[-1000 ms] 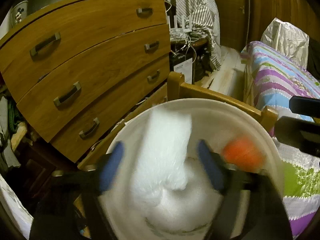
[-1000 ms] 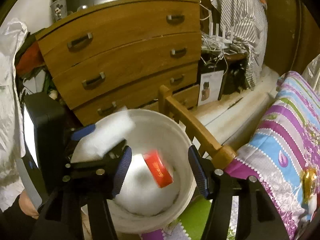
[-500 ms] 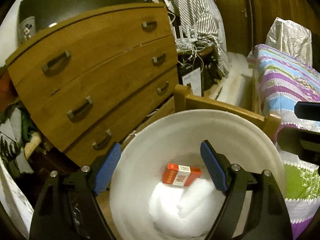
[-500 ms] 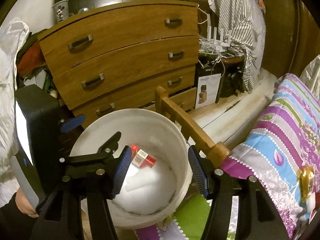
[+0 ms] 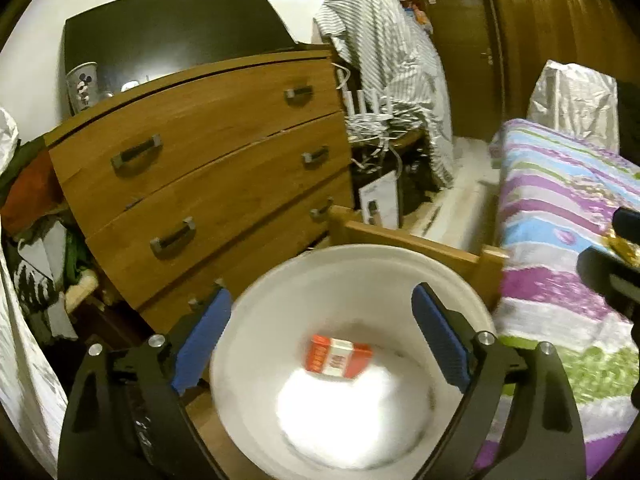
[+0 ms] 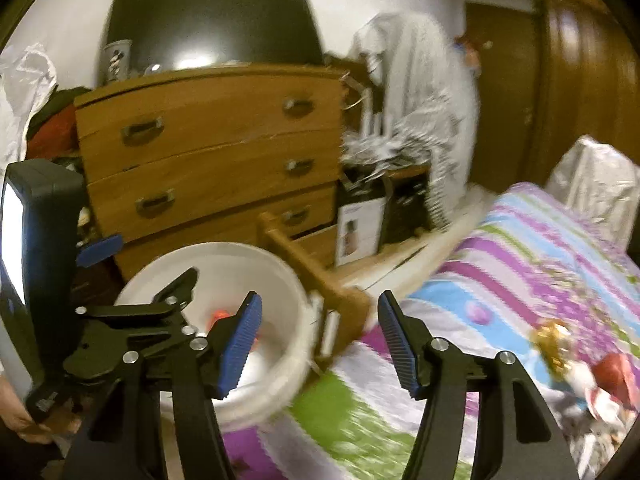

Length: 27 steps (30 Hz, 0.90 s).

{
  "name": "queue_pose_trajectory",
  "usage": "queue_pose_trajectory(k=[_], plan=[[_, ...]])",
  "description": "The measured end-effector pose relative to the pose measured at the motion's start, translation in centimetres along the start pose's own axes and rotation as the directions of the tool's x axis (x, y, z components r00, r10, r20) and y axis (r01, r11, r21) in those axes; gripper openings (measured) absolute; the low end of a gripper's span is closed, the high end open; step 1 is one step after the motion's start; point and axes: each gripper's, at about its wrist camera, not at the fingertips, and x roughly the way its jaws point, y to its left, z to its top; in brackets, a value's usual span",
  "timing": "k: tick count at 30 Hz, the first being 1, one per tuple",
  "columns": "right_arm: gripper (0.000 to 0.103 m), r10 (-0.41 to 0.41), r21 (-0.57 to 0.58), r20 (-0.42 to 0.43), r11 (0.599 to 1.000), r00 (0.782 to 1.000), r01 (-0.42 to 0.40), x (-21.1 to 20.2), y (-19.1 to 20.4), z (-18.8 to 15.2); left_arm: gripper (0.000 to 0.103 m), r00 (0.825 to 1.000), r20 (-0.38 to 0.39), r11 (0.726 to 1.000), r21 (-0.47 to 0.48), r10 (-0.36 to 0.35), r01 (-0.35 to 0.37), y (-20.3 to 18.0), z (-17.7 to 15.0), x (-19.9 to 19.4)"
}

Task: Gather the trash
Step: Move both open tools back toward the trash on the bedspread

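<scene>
A white bucket [image 5: 280, 280] stands at the foot of the bed; it also shows in the right wrist view [image 6: 224, 256]. Inside it lie white foam [image 5: 352, 420] and a red and white carton [image 5: 338, 360]. My left gripper [image 5: 320, 340] is open and empty above the bucket. My right gripper [image 6: 316, 344] is open and empty, over the bed's wooden corner, with the bucket to its left. A gold wrapper [image 6: 554, 340] and red and white scraps [image 6: 608, 384] lie on the striped bedspread [image 6: 540, 248] at the right.
A wooden chest of drawers [image 5: 200, 168] stands behind the bucket. The wooden bed frame [image 5: 408, 240] runs between the bucket and the bed. A silver bag [image 5: 572, 96] sits at the bed's far end. Clothes and cables [image 5: 384, 92] clutter the back.
The white foam and the red carton dropped into the bucket. Both grippers have lifted, and the right one has swung right toward the bed.
</scene>
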Motion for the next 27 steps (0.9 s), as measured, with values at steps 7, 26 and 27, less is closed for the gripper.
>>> queue_pose_trajectory(k=[7, 26, 27], plan=[[0.069, -0.139, 0.094, 0.054, 0.987, 0.989, 0.133, -6.2, -6.5, -6.0, 0.094, 0.992, -0.023, 0.992, 0.013, -0.123, 0.123, -4.7, -1.8, -2.2], [0.081, -0.376, 0.593, -0.054, 0.733, 0.925, 0.333, -24.7, -28.1, -27.0, 0.094, 0.689, -0.161, 0.583, 0.421, -0.706, 0.695, -28.0, -1.3, -7.4], [0.081, -0.386, 0.625, -0.043, 0.709, 0.922, 0.326, -25.8, -29.2, -27.8, 0.094, 0.650, -0.188, 0.518, 0.462, -0.736, 0.720, -30.0, -0.8, -7.7]])
